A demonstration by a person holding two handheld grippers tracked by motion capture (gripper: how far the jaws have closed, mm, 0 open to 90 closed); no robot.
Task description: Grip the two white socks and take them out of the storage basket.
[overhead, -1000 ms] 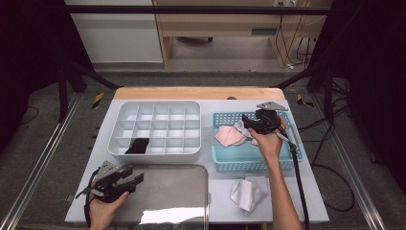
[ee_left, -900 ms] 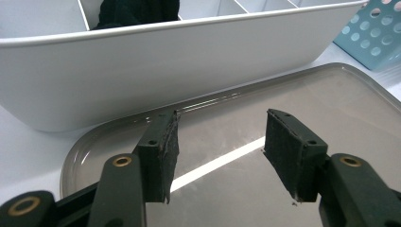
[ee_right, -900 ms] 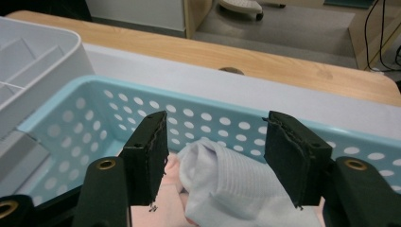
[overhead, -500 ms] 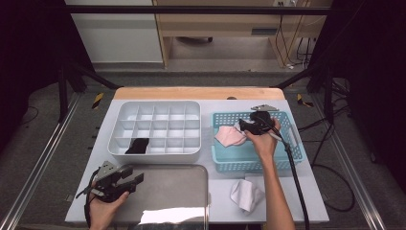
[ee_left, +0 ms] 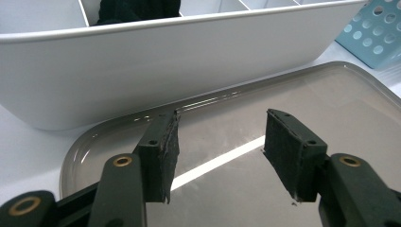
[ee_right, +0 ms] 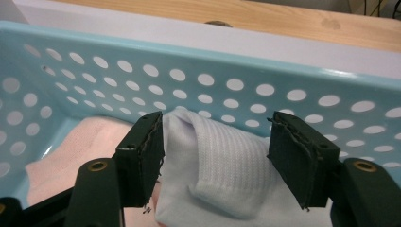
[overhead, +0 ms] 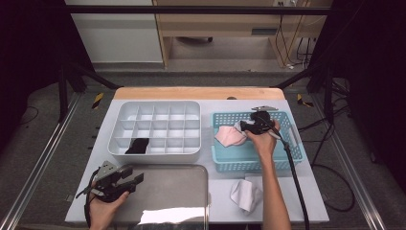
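In the high view the right claw (overhead: 245, 125) reaches into the blue basket (overhead: 292, 143) at 3 o'clock, and its own view shows it wide open around a white sock (ee_right: 222, 170), ready to grip, while the left claw (ee_left: 220, 158) waits open and empty over the tray (ee_left: 340, 90).

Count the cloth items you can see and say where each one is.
4: white sock and pink cloth in the blue basket, black cloth in the white organizer, white cloth on the table. Others may be hidden.
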